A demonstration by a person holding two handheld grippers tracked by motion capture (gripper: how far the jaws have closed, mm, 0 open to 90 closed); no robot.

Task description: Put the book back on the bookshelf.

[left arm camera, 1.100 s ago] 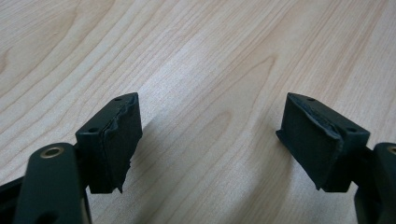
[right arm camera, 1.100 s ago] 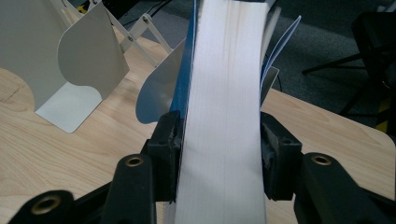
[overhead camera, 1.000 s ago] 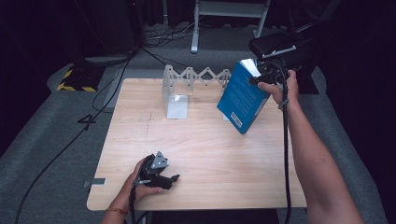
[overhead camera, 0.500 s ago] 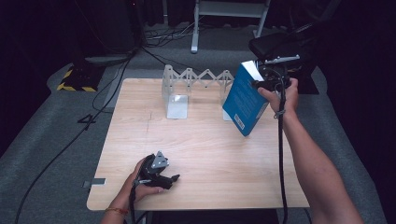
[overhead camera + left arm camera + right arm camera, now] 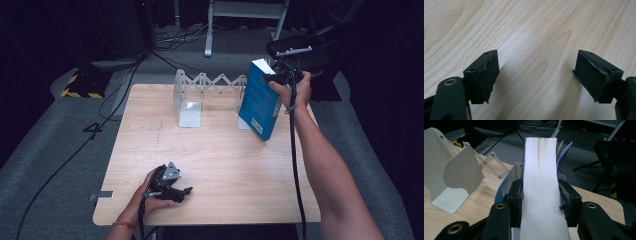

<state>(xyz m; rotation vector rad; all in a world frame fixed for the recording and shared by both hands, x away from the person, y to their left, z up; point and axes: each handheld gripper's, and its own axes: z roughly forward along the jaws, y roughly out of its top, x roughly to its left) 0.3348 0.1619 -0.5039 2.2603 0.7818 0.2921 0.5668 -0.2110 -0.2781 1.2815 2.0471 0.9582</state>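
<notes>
Flanking the tilted blue book [image 5: 261, 100], white bookend rack [image 5: 192, 95] on table [image 5: 225, 165].

A light wooden table [image 5: 210, 165] stands on grey carpet [image 5: 55, 165] in a dark room. Black cables [image 5: 120, 85] trail across the floor past a yellow-and-black striped block [image 5: 72, 86]. White metal frame legs [image 5: 210, 30] rise behind.

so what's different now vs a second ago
The right tool has been closing its jaws on the blue book and has swung it from tilted to nearly upright, nearer the expandable bookend rack. The left tool stayed open, resting on the table.
</notes>
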